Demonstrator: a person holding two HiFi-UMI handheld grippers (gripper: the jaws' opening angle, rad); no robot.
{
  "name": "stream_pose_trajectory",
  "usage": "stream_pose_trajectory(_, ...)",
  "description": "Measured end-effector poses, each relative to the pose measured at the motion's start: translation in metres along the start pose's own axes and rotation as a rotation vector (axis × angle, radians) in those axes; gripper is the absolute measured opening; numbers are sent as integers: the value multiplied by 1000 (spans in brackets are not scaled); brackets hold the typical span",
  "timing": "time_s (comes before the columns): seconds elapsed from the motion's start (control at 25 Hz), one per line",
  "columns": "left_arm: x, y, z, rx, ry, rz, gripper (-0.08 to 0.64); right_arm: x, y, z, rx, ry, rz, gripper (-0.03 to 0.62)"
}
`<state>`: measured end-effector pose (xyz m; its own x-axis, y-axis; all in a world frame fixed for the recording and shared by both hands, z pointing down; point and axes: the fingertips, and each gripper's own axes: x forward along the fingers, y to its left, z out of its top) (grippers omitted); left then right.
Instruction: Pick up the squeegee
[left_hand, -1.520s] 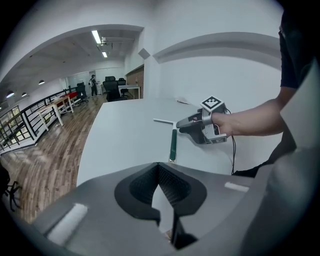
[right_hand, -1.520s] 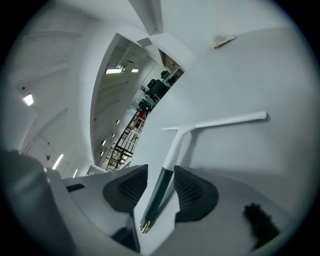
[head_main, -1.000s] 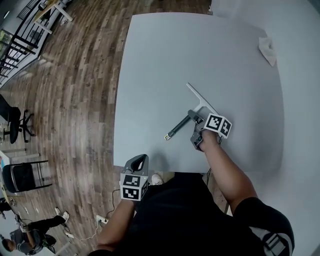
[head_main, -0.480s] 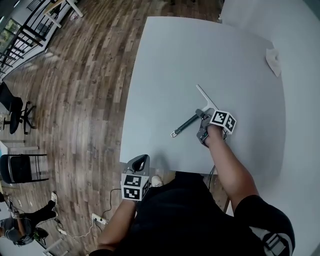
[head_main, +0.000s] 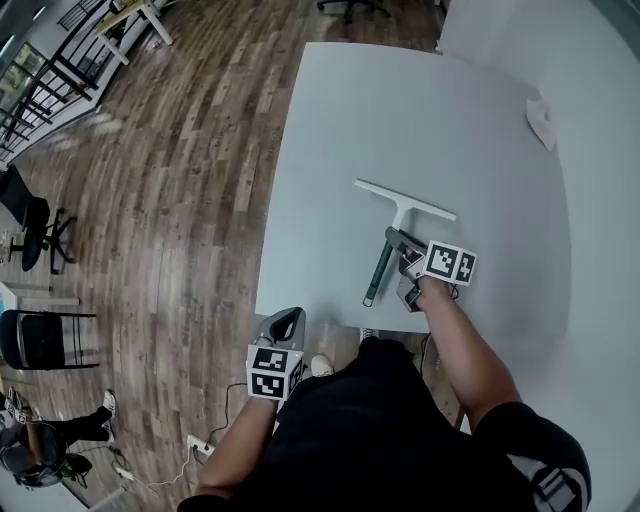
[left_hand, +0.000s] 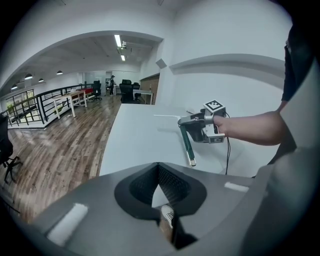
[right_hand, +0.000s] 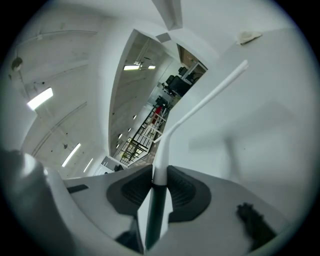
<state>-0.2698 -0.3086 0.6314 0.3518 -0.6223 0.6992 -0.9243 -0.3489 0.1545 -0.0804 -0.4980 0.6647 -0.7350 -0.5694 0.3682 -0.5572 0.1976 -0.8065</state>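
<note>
Right gripper view: squeegee between closing fingers.

You'll find the squeegee smooth plastic, the table matt, and the floor slightly glossy wood planks.

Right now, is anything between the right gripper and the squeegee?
Nothing visible. The handle of the squeegee sits between the jaws of the right gripper, which are closing on it.

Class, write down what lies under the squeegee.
Only bare grey table shows under the squeegee, whose neck sits between the closing jaws of the right gripper. The strip of table directly beneath the blade and handle is covered from the head view.
</note>
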Motion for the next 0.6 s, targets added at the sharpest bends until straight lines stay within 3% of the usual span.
stream_pose_trajectory(0.16, -28, 6, -7, -1, -50, -19, 8, -15, 53, -20, -136, -17, 47, 98)
stream_pose_trajectory(0.32, -56, 9, -18, -17, -80, -51, 8, -36, 114, -40, -199, -53, 111, 97)
stream_pose_trajectory(0.6, -102, -12, -11, 27, -177, -129, 8, -90, 176, -83, -114, -131, 204, 97)
